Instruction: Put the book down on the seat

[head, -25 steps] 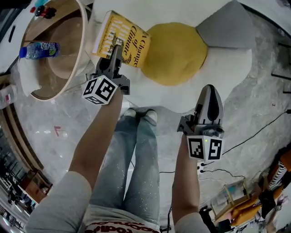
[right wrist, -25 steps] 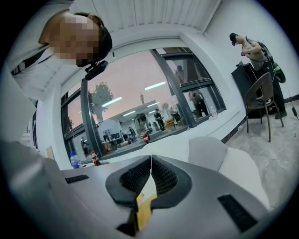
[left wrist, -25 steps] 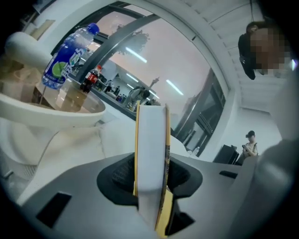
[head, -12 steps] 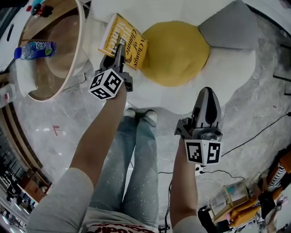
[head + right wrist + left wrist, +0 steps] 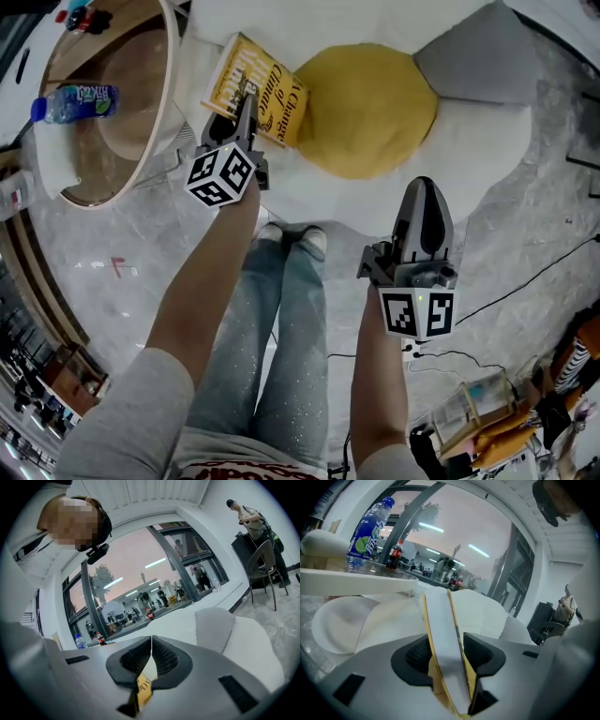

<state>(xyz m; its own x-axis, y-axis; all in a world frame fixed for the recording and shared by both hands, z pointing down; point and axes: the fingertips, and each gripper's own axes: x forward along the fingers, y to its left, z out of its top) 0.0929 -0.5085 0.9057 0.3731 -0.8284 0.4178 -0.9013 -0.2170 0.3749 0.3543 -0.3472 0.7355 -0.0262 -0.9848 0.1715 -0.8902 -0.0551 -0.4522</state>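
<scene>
1. The book (image 5: 267,84) rests on the white seat (image 5: 469,141), yellow cover and title up. It sits at the seat's left end, between the round tabletop (image 5: 127,122) and the yellow cushion (image 5: 366,108).
2. In the head view its long axis runs from upper left to lower right. The top end, where the title starts, points at the yellow cushion and meets its edge. The bottom end points toward the tabletop's rim.
3. The long side nearest you sits in your left gripper (image 5: 246,101). The left gripper view faces the white page edge, with a yellow cover on each side, so the spine lies on the far side, away from you.
4. Your left jaws have just been opening. They now stand apart, one on each side of the book's thickness, with the book between them and the pads no longer squeezing it. You cannot tell from these views whether the near edge lies fully flat on the seat.
5. Your right gripper (image 5: 421,187) has its jaws pressed together with nothing between them. It hangs near the seat's front edge, to the right of your legs and well apart from the book.
6. A grey cushion (image 5: 478,61) lies beyond the yellow one, at the right. A blue-labelled bottle (image 5: 75,101) lies on its side on the tabletop.
</scene>
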